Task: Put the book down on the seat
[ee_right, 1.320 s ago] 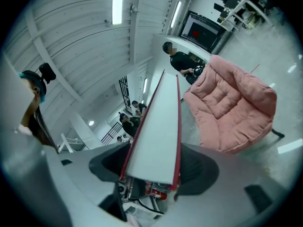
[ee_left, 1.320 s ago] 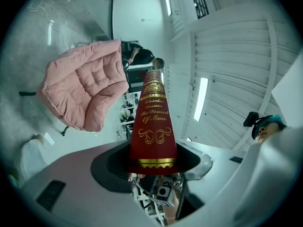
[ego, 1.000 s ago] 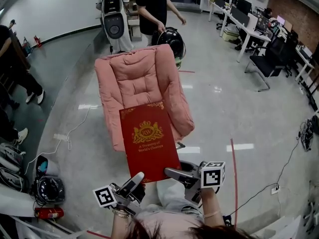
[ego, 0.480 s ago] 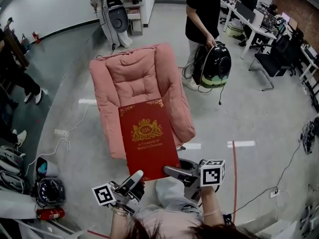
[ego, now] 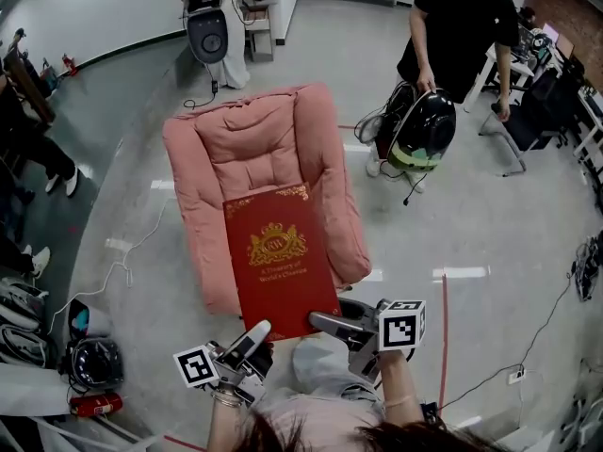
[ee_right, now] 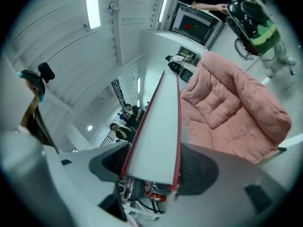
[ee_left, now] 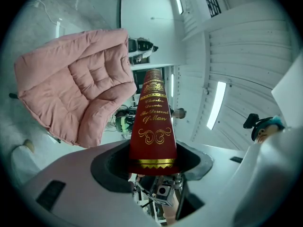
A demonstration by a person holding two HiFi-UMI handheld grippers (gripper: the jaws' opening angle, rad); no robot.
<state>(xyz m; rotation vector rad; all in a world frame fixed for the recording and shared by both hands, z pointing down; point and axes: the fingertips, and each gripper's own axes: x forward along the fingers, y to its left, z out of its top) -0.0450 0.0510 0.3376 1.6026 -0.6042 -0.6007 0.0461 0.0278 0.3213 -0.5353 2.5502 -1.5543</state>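
Glossy grey floor [ego: 471, 224] of an open office, viewed steeply from above, with a pink padded armchair [ego: 250, 130] at centre and a bystander [ego: 462, 26] in black just right of it holding a black and green pod-shaped bag [ego: 424, 130]. Shows a large red hardback book [ego: 281, 257], gold crest and border on the cover, carried flat and cover-up in front of the chair, with its far end overlapping the front of the seat [ego: 243, 182] in the head view. Held from the near end only: left tool [ego: 250, 339] clamped across the spine corner, right tool [ego: 332, 326] clamped across the page-edge corner, jaws of both closed on the covers top and bottom, parted only by the thickness of the book. Matches the two gripper views, with the gilt-lettered spine rising from between the left jaws and the pale page block, edged in red, rising from between the right jaws; pink chair beyond the book in both, apart from it. Appears not yet resting on the seat, though impossible to tell contact at the far end from above. Looks thick, rigid and fairly heavy, with smooth, possibly slippery boards. Likely to lever downward at the unsupported far end, so best gripped as now, at two corners of one short edge, squeezing the closed covers to keep the pages from fanning open. Probably settles softly on the padding, with little risk of damage.
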